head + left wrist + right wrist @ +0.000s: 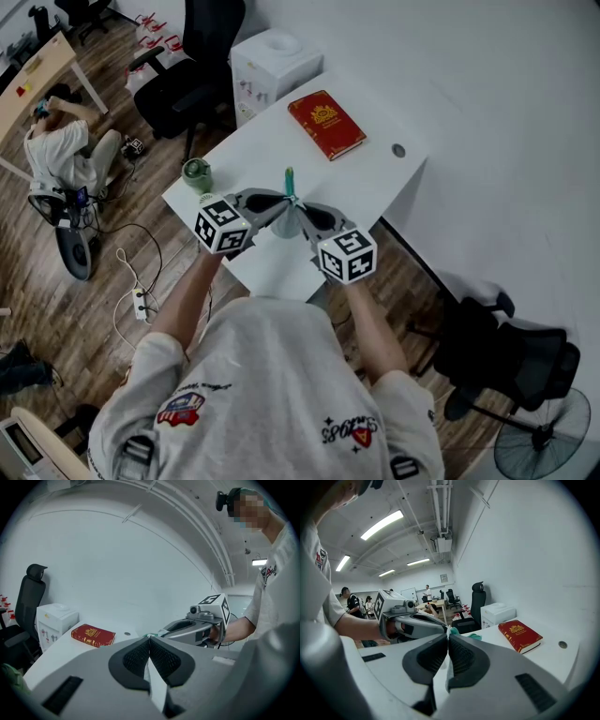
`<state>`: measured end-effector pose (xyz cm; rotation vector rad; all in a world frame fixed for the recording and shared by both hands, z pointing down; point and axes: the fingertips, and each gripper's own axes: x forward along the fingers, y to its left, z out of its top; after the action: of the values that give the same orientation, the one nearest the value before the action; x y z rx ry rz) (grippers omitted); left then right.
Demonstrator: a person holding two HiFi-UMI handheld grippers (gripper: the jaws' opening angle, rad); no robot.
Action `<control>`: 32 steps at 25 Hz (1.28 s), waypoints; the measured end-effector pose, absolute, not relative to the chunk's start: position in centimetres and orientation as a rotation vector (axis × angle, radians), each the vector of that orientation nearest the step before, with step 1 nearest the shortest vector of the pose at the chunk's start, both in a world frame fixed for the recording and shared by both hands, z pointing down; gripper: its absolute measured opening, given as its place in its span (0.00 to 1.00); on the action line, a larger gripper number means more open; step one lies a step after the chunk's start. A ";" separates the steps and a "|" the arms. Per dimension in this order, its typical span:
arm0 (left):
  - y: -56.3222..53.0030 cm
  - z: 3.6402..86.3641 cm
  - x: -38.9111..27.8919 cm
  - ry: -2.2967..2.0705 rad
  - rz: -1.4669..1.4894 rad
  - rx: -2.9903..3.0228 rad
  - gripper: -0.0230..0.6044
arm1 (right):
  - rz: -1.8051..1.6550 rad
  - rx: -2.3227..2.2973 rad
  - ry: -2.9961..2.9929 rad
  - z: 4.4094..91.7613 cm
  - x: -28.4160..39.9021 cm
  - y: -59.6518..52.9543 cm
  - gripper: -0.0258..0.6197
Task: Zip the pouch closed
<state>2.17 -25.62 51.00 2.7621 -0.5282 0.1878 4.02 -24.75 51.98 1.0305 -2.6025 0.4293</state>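
Observation:
Both grippers meet tip to tip above the white table (375, 187). A pale pouch (278, 228) hangs between them, its teal zipper end (289, 178) sticking up over the tips. My left gripper (279, 203) is shut on the pouch; in the left gripper view a white strip of pouch (156, 686) runs between its closed pads (137, 658). My right gripper (300, 212) is shut on the pouch as well, with pale material (440, 682) pinched between its jaws and a teal bit (453, 631) at the tips. Most of the pouch is hidden by the fingers.
A red book (326, 124) lies at the table's far side, with a cable hole (398, 150) to its right. A green cup (197, 174) stands at the left corner. A white cabinet (272, 61) and black chairs (192, 66) (511, 352) flank the table. A person (61, 141) sits on the floor.

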 end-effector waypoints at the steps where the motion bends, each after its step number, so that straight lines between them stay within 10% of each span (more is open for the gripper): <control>1: -25.7 51.1 2.2 -0.526 0.191 2.760 0.04 | 0.431 1.034 -2.602 52.0 4.1 -24.8 0.06; 32: -27.0 52.1 1.4 -0.515 0.207 2.719 0.04 | 0.435 1.043 -2.623 51.9 4.0 -24.3 0.06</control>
<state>1.43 -27.01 52.08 2.7193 -0.5152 0.2072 4.02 -24.33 51.94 1.0431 -2.6233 0.4351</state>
